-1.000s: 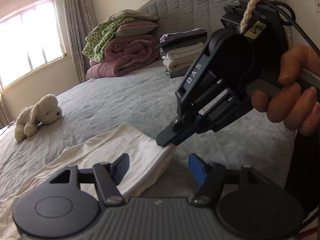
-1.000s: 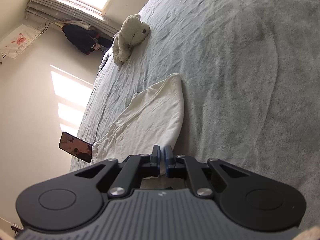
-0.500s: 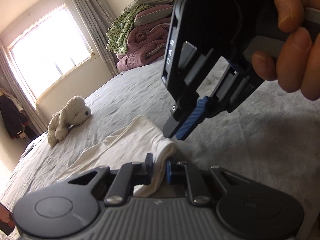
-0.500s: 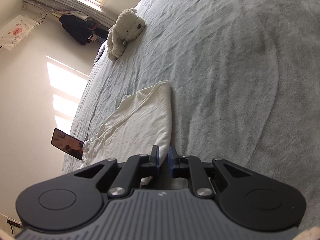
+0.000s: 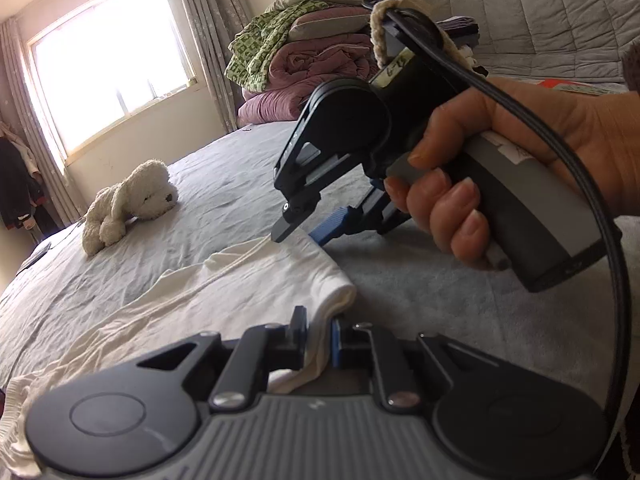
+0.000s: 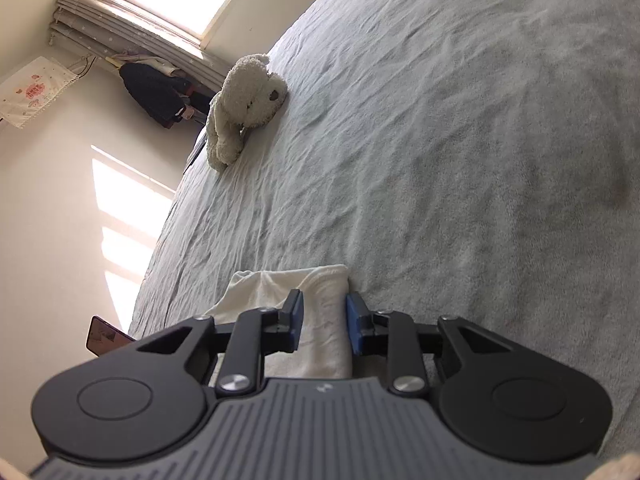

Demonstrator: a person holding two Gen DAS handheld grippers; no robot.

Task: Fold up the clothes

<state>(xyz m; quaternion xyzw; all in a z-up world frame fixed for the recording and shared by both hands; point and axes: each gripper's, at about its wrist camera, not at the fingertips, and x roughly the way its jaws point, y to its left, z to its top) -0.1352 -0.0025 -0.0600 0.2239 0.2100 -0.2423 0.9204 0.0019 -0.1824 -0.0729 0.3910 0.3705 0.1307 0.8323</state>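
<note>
A white garment [image 5: 240,280] lies flattened on the grey bed sheet [image 5: 400,280]. My left gripper [image 5: 320,332] is shut on its near folded corner, and the cloth bunches between the pads. My right gripper [image 5: 304,234], held by a hand [image 5: 500,184], reaches down to the garment's far corner. In the right wrist view the folded white garment [image 6: 324,284] lies between the fingers of my right gripper [image 6: 324,312]. Those jaws are closing and still stand a little apart, and the pads do not clearly press the cloth.
A cream plush dog [image 5: 132,200] [image 6: 244,108] lies further up the bed. Piled quilts [image 5: 312,64] sit against the padded headboard [image 5: 540,12]. A phone [image 6: 106,338] stands off the bed's edge. Wide grey sheet [image 6: 460,160] stretches to the right of the garment.
My left gripper has shut on the garment's near corner. The right gripper let go of that corner, moved to the far corner, and its jaws now stand wider around the cloth.
</note>
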